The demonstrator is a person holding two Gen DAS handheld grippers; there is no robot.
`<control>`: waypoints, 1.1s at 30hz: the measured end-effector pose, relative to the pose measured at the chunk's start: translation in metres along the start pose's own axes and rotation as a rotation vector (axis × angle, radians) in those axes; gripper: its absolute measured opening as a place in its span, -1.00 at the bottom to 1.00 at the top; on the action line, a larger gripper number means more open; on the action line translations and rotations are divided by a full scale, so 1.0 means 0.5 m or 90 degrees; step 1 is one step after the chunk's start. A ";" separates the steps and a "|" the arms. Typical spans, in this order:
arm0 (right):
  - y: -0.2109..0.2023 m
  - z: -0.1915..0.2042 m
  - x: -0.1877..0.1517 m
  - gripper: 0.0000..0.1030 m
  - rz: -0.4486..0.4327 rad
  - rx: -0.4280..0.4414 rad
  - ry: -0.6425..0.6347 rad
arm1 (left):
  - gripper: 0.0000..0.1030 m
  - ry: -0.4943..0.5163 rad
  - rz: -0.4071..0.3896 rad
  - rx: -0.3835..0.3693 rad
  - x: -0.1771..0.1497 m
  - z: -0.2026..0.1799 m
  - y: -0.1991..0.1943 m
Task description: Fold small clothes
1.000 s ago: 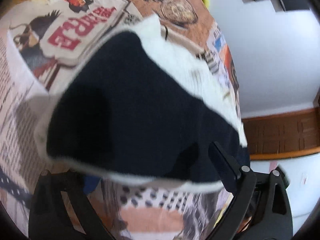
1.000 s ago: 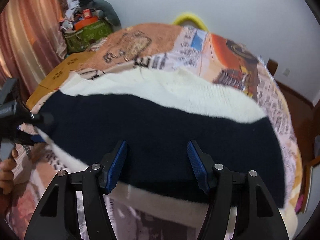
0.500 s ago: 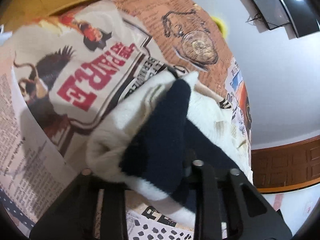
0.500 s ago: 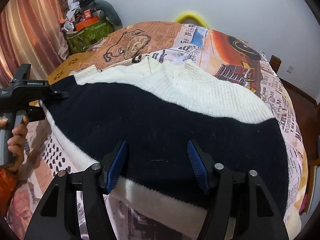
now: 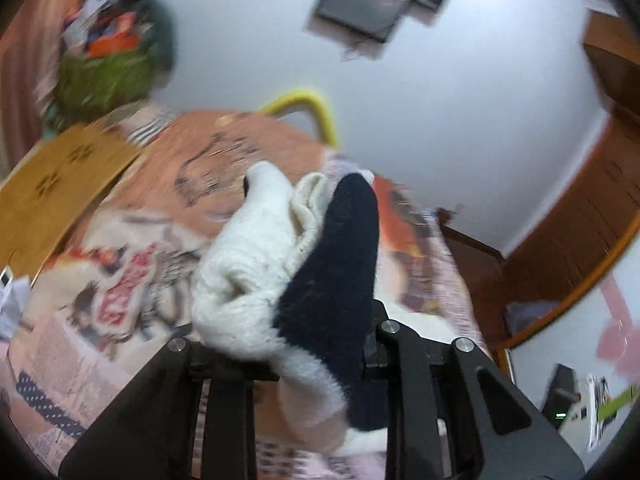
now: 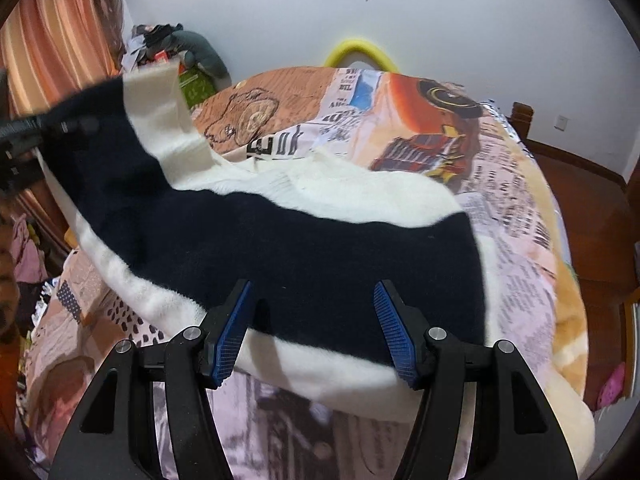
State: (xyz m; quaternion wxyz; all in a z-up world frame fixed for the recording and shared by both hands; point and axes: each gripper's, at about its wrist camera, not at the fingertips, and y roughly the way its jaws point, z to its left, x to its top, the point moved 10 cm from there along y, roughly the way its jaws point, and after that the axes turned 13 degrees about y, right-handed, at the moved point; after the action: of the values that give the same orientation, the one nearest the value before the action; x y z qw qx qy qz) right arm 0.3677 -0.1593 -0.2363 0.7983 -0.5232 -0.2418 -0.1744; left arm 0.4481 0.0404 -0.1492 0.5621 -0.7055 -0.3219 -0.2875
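Observation:
A cream and navy knitted sweater [image 6: 320, 248] lies spread on the printed bed cover [image 6: 500, 184]. Its left side and cream sleeve [image 6: 156, 120] are raised off the bed. My left gripper [image 5: 288, 344] is shut on that bunched edge [image 5: 280, 272], cream and navy folds filling its jaws. From the right wrist view the left gripper [image 6: 24, 136] shows dark at the far left. My right gripper [image 6: 312, 332] stands open above the navy band near the hem, with blue pads [image 6: 232, 336] apart and nothing pinched.
A yellow hoop [image 6: 360, 52] sits at the far bed edge by the white wall. A pile of bags and clothes [image 6: 192, 76] stands beside an orange curtain [image 6: 52, 40]. A wooden board [image 5: 52, 192] lies left of the bed. Dark wooden furniture [image 6: 524, 120] is at the right.
The left gripper went from open over the sweater to shut on its left edge, then rose and rolled, lifting that side and sleeve. The right gripper shifted slightly and stayed open.

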 end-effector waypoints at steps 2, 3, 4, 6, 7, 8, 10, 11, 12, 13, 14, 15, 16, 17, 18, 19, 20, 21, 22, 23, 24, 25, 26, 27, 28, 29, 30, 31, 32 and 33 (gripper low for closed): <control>-0.009 -0.012 0.002 0.13 -0.003 0.009 0.014 | -0.54 0.032 -0.002 -0.016 0.017 -0.061 0.009; -0.017 -0.020 0.005 0.13 -0.005 0.019 0.027 | -0.55 0.056 -0.002 -0.021 0.023 -0.101 0.015; -0.025 -0.027 0.009 0.13 -0.009 0.025 0.036 | -0.55 0.072 -0.002 -0.024 0.025 -0.126 0.021; -0.042 -0.042 0.019 0.13 -0.019 0.038 0.049 | -0.55 0.107 0.003 -0.034 0.021 -0.186 0.039; -0.049 -0.046 0.022 0.13 -0.024 0.040 0.053 | -0.55 0.122 0.008 -0.042 0.016 -0.213 0.051; -0.056 -0.053 0.027 0.13 -0.028 0.043 0.058 | -0.55 0.134 0.018 -0.051 0.007 -0.239 0.065; -0.067 -0.077 0.039 0.13 -0.037 0.045 0.068 | -0.55 0.145 0.047 -0.068 -0.018 -0.279 0.093; -0.069 -0.085 0.041 0.14 -0.037 0.046 0.072 | -0.55 0.150 0.067 -0.079 -0.036 -0.295 0.108; -0.066 -0.097 0.044 0.14 -0.029 0.050 0.078 | -0.55 0.152 0.092 -0.093 -0.057 -0.311 0.127; -0.064 -0.104 0.045 0.14 -0.022 0.053 0.081 | -0.55 0.153 0.107 -0.103 -0.073 -0.320 0.136; -0.060 -0.110 0.046 0.14 -0.020 0.054 0.084 | -0.55 0.153 0.127 -0.116 -0.093 -0.329 0.149; -0.053 -0.117 0.047 0.14 -0.014 0.052 0.084 | -0.55 0.152 0.143 -0.123 -0.113 -0.332 0.157; -0.042 -0.122 0.048 0.14 -0.002 0.050 0.083 | -0.55 0.152 0.153 -0.127 -0.125 -0.337 0.161; -0.036 -0.125 0.047 0.13 0.004 0.052 0.081 | -0.54 0.155 0.165 -0.131 -0.140 -0.341 0.165; -0.024 -0.127 0.049 0.13 0.011 0.053 0.077 | -0.54 0.159 0.174 -0.137 -0.153 -0.344 0.164; -0.021 -0.128 0.049 0.13 0.013 0.049 0.072 | -0.54 0.164 0.178 -0.140 -0.160 -0.347 0.163; -0.018 -0.131 0.049 0.13 0.012 0.045 0.068 | -0.54 0.173 0.183 -0.143 -0.169 -0.348 0.160; -0.009 -0.133 0.056 0.13 0.011 0.037 0.062 | -0.53 0.182 0.184 -0.144 -0.179 -0.351 0.152; -0.007 -0.136 0.061 0.13 0.009 0.035 0.060 | -0.53 0.187 0.185 -0.144 -0.184 -0.357 0.146; -0.003 -0.138 0.070 0.13 0.006 0.035 0.060 | -0.53 0.196 0.186 -0.145 -0.190 -0.358 0.140; -0.003 -0.139 0.083 0.13 -0.003 0.037 0.061 | -0.53 0.207 0.186 -0.145 -0.197 -0.360 0.135; -0.004 -0.138 0.096 0.13 -0.011 0.037 0.060 | -0.53 0.215 0.184 -0.145 -0.203 -0.361 0.132; -0.008 -0.138 0.106 0.13 -0.018 0.037 0.057 | -0.53 0.224 0.182 -0.143 -0.208 -0.362 0.129; -0.014 -0.136 0.122 0.13 -0.029 0.034 0.051 | -0.53 0.230 0.181 -0.140 -0.211 -0.363 0.130; -0.022 -0.134 0.133 0.13 -0.040 0.030 0.045 | -0.53 0.238 0.182 -0.136 -0.218 -0.366 0.131; -0.030 -0.133 0.143 0.13 -0.053 0.027 0.041 | -0.53 0.240 0.185 -0.135 -0.224 -0.368 0.133; -0.047 -0.134 0.160 0.13 -0.081 0.024 0.041 | -0.53 0.239 0.192 -0.136 -0.232 -0.372 0.139; -0.056 -0.136 0.169 0.13 -0.094 0.026 0.044 | -0.53 0.236 0.200 -0.135 -0.239 -0.374 0.146; -0.066 -0.138 0.178 0.13 -0.102 0.032 0.050 | -0.53 0.232 0.208 -0.132 -0.245 -0.376 0.156; -0.077 -0.142 0.182 0.13 -0.104 0.038 0.057 | -0.52 0.227 0.218 -0.127 -0.254 -0.379 0.168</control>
State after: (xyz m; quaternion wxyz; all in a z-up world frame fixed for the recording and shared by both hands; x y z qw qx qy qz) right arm 0.4366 -0.2423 -0.1792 0.8068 -0.4695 -0.2525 -0.2548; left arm 0.4254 -0.1752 -0.2596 0.5780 -0.7396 -0.0638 -0.3387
